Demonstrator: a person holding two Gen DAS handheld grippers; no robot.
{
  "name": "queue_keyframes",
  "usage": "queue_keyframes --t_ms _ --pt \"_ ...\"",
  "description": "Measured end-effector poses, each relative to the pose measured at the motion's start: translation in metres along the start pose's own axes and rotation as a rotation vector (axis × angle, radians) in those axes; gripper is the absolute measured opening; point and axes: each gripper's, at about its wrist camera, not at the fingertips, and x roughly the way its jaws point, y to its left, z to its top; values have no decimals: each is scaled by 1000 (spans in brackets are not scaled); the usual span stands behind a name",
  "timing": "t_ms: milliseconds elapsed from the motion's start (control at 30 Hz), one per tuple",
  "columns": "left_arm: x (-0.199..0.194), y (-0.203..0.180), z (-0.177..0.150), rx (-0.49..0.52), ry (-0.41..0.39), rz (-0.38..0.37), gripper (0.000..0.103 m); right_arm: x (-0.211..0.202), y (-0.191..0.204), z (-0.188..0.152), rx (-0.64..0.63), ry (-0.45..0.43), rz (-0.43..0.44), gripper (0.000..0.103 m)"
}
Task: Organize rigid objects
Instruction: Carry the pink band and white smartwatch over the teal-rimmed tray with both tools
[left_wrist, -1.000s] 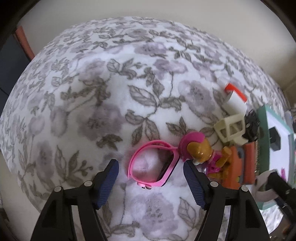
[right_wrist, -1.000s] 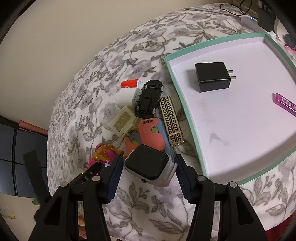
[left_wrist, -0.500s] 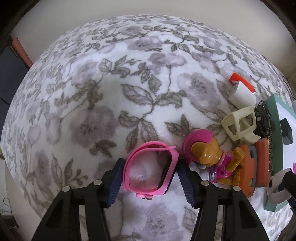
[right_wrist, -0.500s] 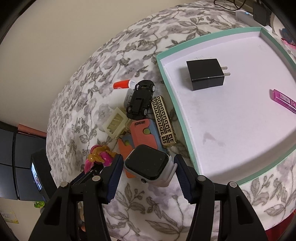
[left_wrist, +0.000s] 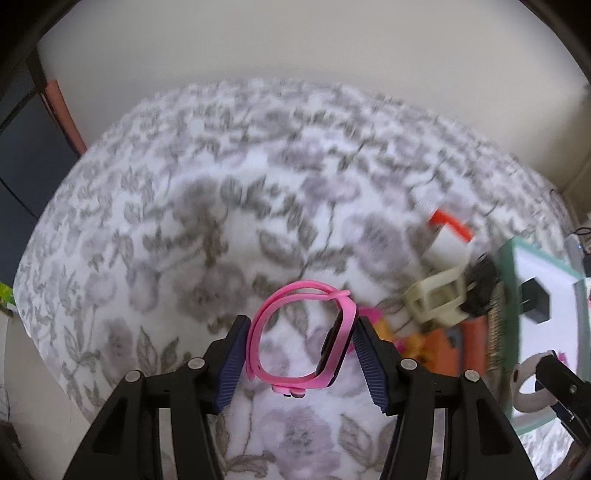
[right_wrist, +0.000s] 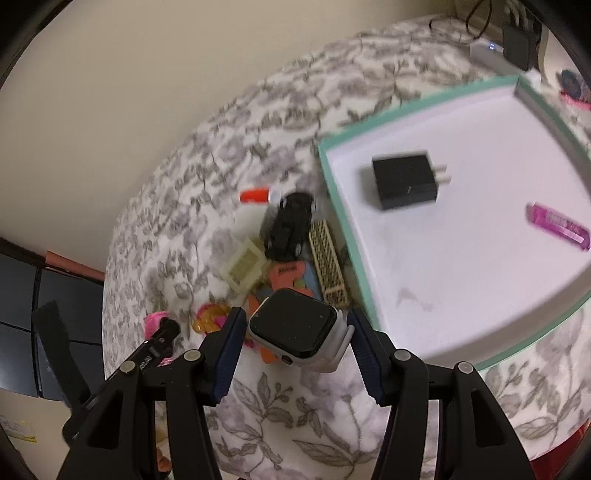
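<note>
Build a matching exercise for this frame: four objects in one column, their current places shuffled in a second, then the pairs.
Objects:
1. pink watch
2. white watch
3. black charger
4. black toy car

Places:
A. inside the teal-rimmed tray
B. between the left hand-held gripper fingers
C. on the floral blanket, left of the tray
D. between the right hand-held gripper fingers

Pairs: 1-B, 2-D, 3-A, 4-C

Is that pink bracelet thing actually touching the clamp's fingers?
Touching. The left wrist view shows the pink watch band pinched between both fingers of the left gripper.
</note>
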Motion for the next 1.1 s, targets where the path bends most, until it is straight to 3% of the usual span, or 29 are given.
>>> queue_keyframes --t_ms 133,333,567,833,1100 --pt "-21 -24 3 53 -55 -20 60 -5 -14 10 15 -25 -55 58" --pt "-27 -73 -3 148 -64 -84 60 -6 -54 28 84 -29 -139 58" --pt "-26 -136 -19 275 -39 -141 60 -22 -103 49 130 -70 -285 58" --pt "-21 -201 -35 390 15 -201 60 -41 -137 68 141 -121 -387 59" --pt "-6 -254 -37 502 45 -176 61 -48 -144 79 113 -164 -443 59"
